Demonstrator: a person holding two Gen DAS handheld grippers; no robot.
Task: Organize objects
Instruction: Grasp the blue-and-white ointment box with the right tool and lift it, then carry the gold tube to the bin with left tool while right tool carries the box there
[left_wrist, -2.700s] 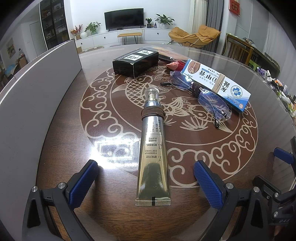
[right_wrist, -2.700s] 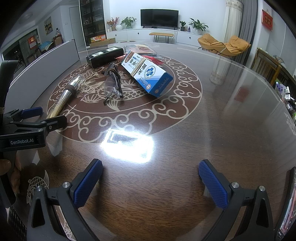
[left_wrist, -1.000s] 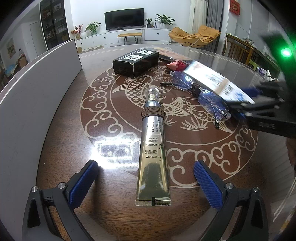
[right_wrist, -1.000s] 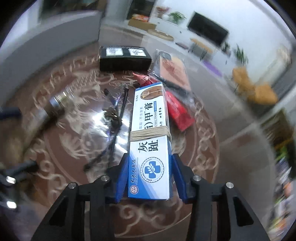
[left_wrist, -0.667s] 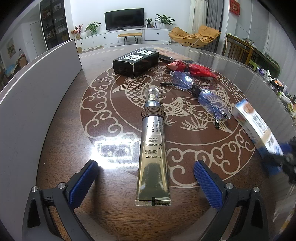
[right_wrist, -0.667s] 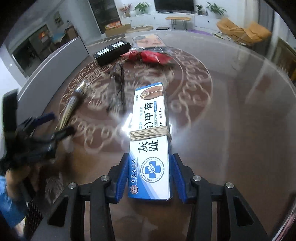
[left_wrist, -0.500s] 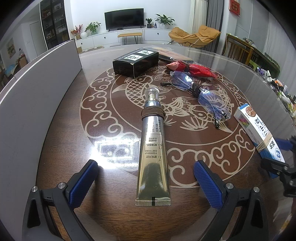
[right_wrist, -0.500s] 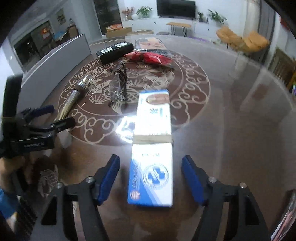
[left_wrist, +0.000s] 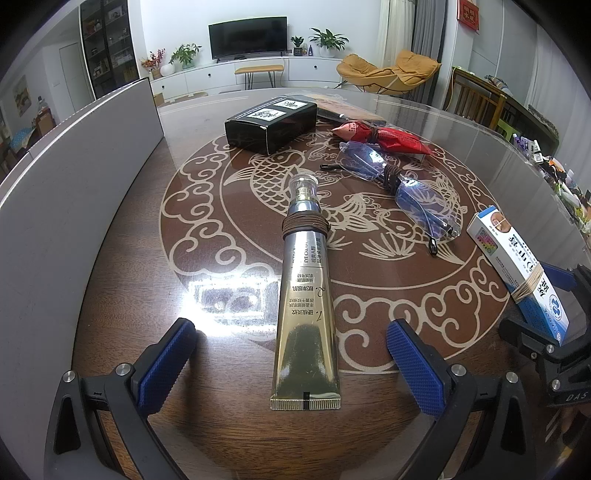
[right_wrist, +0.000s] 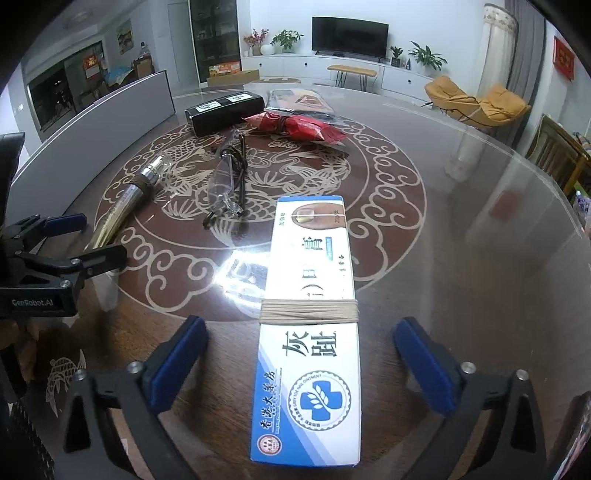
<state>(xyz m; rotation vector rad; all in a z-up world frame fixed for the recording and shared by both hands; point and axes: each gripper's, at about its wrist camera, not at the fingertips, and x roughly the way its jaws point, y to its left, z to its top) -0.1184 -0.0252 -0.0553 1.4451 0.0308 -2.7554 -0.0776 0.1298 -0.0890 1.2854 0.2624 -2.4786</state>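
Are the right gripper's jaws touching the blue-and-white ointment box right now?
Apart. The right wrist view shows bare table on both sides between the ointment box and the right gripper, whose jaws have just been opening.

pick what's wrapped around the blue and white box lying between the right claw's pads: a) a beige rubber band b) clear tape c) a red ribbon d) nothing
a: a beige band circles the blue and white box across its middle, with the right claw open around the box, pads clear of it.
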